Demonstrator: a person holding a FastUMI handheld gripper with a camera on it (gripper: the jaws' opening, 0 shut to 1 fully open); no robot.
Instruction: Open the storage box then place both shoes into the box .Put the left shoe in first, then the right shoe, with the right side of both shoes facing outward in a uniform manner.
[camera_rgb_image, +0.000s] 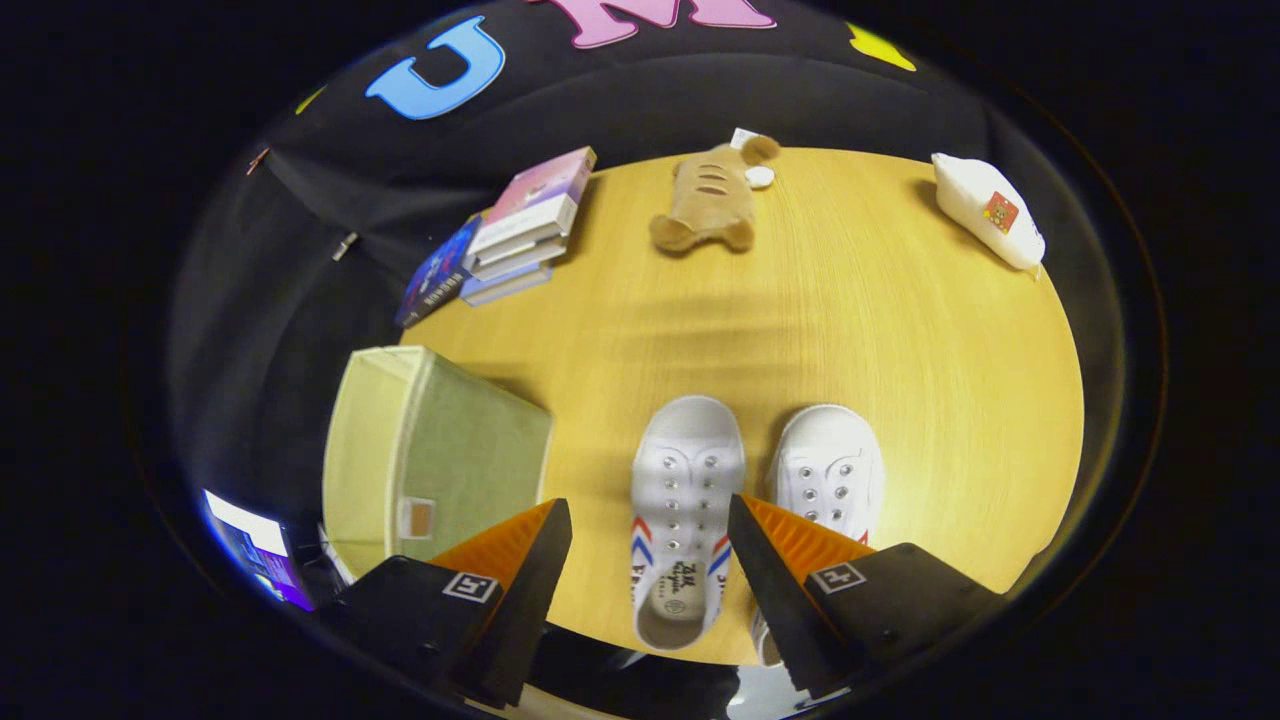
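Two white lace-less shoes stand side by side on the round wooden table (880, 330), toes pointing away from me. The left shoe (685, 500) with red and blue stripes lies between my fingers, well below them. The right shoe (830, 465) is partly hidden behind the right finger (770, 580). The pale green fabric storage box (430, 455) stands to the left of the shoes at the table's edge, beyond the left finger (530, 570); its lid looks closed. My gripper (650, 515) hangs open above the shoes, holding nothing.
A stack of books (515, 230) lies at the table's far left. A brown plush toy (710, 195) rests at the far middle, and a white pouch (990, 210) at the far right. A lit screen (255, 555) shows down beside the box.
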